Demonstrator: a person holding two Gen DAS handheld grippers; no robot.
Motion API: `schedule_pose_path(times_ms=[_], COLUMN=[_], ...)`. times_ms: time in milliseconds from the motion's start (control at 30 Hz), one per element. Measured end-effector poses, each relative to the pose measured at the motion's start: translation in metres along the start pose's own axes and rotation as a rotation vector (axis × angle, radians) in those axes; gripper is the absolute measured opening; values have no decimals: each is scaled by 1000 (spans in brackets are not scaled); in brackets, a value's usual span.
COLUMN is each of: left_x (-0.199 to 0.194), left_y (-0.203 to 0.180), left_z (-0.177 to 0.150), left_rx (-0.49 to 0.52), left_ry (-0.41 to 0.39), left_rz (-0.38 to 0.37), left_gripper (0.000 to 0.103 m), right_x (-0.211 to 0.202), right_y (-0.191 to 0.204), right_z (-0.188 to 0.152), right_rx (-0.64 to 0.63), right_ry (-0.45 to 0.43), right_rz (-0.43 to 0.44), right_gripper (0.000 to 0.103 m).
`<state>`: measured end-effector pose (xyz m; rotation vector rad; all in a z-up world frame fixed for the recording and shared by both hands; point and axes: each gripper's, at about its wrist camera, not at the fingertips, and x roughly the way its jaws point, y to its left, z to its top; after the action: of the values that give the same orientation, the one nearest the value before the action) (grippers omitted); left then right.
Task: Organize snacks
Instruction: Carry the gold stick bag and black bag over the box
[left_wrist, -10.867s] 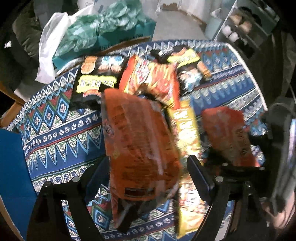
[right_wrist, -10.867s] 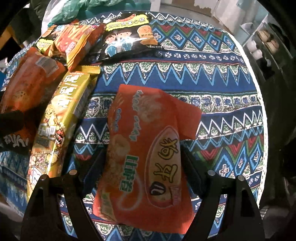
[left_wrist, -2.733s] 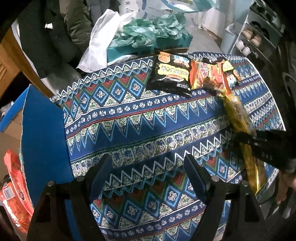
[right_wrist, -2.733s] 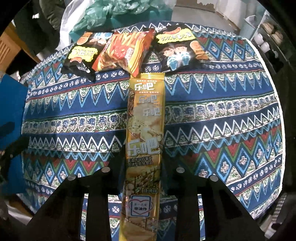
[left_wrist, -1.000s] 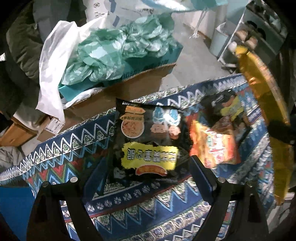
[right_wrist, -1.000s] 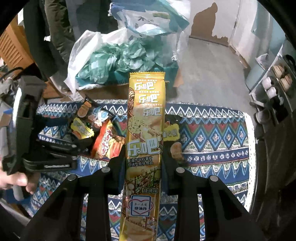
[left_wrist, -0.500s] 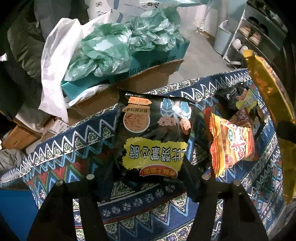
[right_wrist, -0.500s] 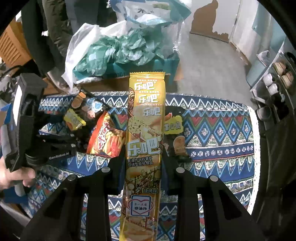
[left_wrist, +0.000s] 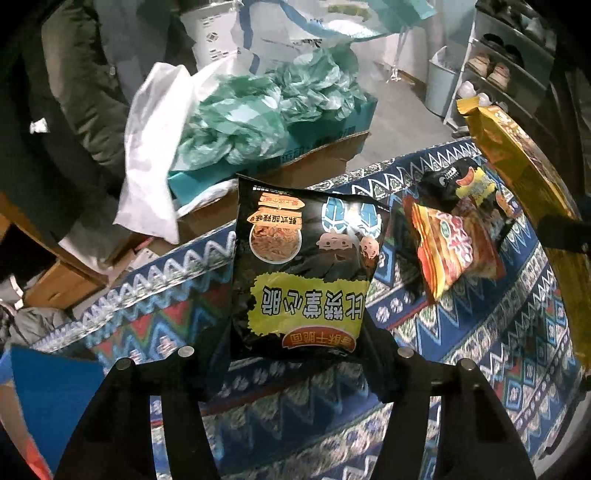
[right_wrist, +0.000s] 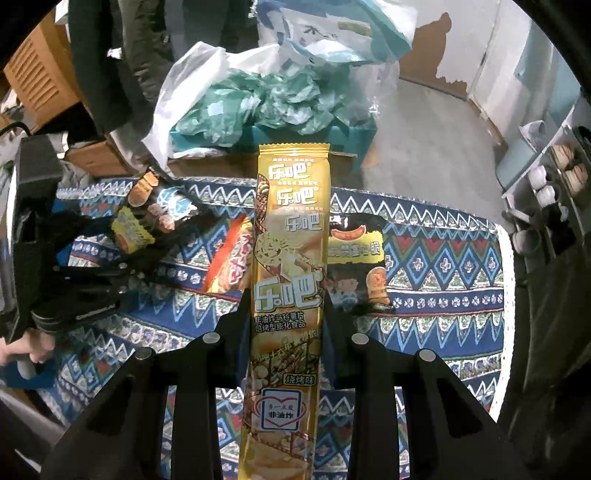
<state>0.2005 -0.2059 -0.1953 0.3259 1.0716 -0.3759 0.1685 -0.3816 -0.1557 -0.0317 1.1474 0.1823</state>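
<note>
Your left gripper (left_wrist: 295, 360) clamps the black snack bag (left_wrist: 304, 273); your right gripper (right_wrist: 286, 332) clamps the gold packet (right_wrist: 290, 280). Beyond the gold packet, the red bag (right_wrist: 231, 260) and second black bag (right_wrist: 356, 269) lie unsorted on the tablecloth (right_wrist: 443, 266).

Green plastic bags (left_wrist: 258, 122) fill a cardboard box (left_wrist: 317, 166).

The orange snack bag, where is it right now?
The orange snack bag lies on the patterned tablecloth, right of centre in the left wrist view, between the black bag held in the left tool and another black bag behind it.
</note>
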Motion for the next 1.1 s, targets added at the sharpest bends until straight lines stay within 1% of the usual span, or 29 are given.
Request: schedule_pose_path(times_ms=[233,367,433,800,1100], left_x=[-35,-63,-75,-141,-181], left_y=[15,26,29,62,99], left_z=[-6,-16,-23,-62,-96], left_rx=[-6,-54,-62,-127,-209], left_ry=[-26,-40,-44,-71,-97], left_rz=[20,-1,-2,62,130], left_gripper=[61,61,61,61,61], right_x=[-15,-25,-32,-66,-82], right_y=[19,32,41,98,155], right_z=[2,5,7,12,21], right_rx=[-21,-31,-42,-107,-179], right_ry=[-12,-29,-42,-92,-109], right_rz=[6,24,36,90,153], right_gripper=[29,29,29,29,29])
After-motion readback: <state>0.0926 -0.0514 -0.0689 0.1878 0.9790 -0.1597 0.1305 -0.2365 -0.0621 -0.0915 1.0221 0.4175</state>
